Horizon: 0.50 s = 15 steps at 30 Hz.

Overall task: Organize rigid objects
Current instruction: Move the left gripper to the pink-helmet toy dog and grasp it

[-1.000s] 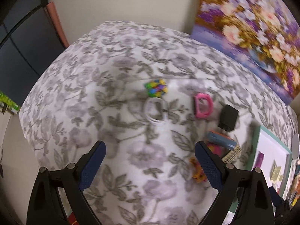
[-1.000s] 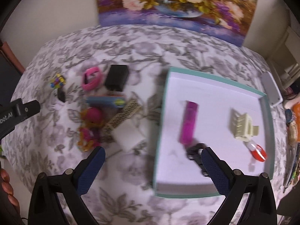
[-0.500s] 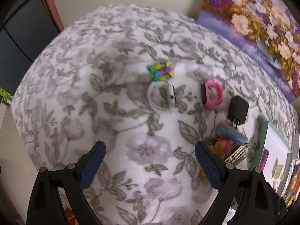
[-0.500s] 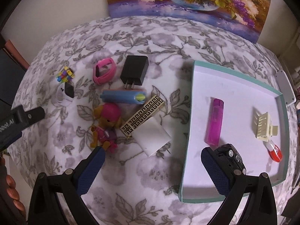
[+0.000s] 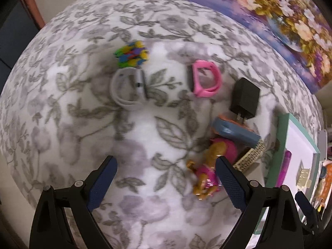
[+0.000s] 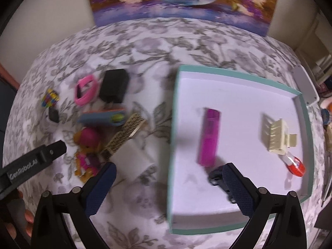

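Note:
On the floral cloth lie a multicoloured cube (image 5: 131,53), a white watch (image 5: 128,88), a pink band (image 5: 205,78), a black charger (image 5: 244,98), a blue-and-orange tool (image 5: 235,131) and a pink toy figure (image 5: 211,166). My left gripper (image 5: 166,176) is open and empty above the cloth, its right finger beside the toy figure. My right gripper (image 6: 170,184) is open and empty over the left edge of the teal tray (image 6: 173,137). The tray holds a magenta lighter (image 6: 208,137), a cream clip (image 6: 277,136), a red-and-white piece (image 6: 294,165) and a black toy car (image 6: 215,177).
A patterned gold box (image 6: 124,137) and a white block (image 6: 132,159) lie left of the tray. A flower painting (image 6: 182,0) leans on the wall behind. A grey device (image 6: 307,87) lies off the tray's far right corner. The left gripper's arm (image 6: 31,161) shows at the left.
The left gripper has moved closer to the objects, toward the toy figure. The right gripper has shifted, now straddling the tray's left edge. Both stay open.

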Tool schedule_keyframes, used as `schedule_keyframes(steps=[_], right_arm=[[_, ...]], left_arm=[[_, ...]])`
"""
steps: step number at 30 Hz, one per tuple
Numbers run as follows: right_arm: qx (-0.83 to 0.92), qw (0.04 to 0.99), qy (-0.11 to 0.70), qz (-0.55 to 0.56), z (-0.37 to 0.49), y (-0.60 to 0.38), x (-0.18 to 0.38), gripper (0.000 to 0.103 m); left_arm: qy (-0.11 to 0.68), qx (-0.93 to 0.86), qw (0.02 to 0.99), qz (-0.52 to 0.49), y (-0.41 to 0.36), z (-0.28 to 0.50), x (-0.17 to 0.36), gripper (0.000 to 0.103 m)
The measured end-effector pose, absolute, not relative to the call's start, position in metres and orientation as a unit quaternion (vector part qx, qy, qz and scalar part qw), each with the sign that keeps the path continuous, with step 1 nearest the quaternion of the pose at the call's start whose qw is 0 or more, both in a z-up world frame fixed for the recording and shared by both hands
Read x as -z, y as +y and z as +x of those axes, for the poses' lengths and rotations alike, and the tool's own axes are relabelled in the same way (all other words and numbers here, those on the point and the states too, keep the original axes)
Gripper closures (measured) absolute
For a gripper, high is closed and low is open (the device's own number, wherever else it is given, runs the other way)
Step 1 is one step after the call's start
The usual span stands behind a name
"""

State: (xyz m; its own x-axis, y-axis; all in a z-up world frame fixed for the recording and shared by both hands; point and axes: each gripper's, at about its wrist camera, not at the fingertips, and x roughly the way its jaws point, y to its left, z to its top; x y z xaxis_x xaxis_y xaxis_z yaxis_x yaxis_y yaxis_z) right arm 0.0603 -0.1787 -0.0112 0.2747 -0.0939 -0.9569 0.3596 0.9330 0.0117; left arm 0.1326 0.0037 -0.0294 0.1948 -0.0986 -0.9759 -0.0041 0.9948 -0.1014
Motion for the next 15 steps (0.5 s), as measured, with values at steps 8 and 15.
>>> schedule_keyframes(steps=[8, 15], right_arm=[[0.162, 0.786, 0.582, 0.13, 0.055, -0.201, 0.01, 0.0], [0.172, 0.785, 0.579, 0.14, 0.051, -0.212, 0.008, 0.0]], left_arm=[[0.617, 0.05, 0.785, -0.015, -0.026, 0.136, 0.031, 0.008], [0.619, 0.069, 0.782, 0.014, -0.05, 0.138, 0.042, 0.023]])
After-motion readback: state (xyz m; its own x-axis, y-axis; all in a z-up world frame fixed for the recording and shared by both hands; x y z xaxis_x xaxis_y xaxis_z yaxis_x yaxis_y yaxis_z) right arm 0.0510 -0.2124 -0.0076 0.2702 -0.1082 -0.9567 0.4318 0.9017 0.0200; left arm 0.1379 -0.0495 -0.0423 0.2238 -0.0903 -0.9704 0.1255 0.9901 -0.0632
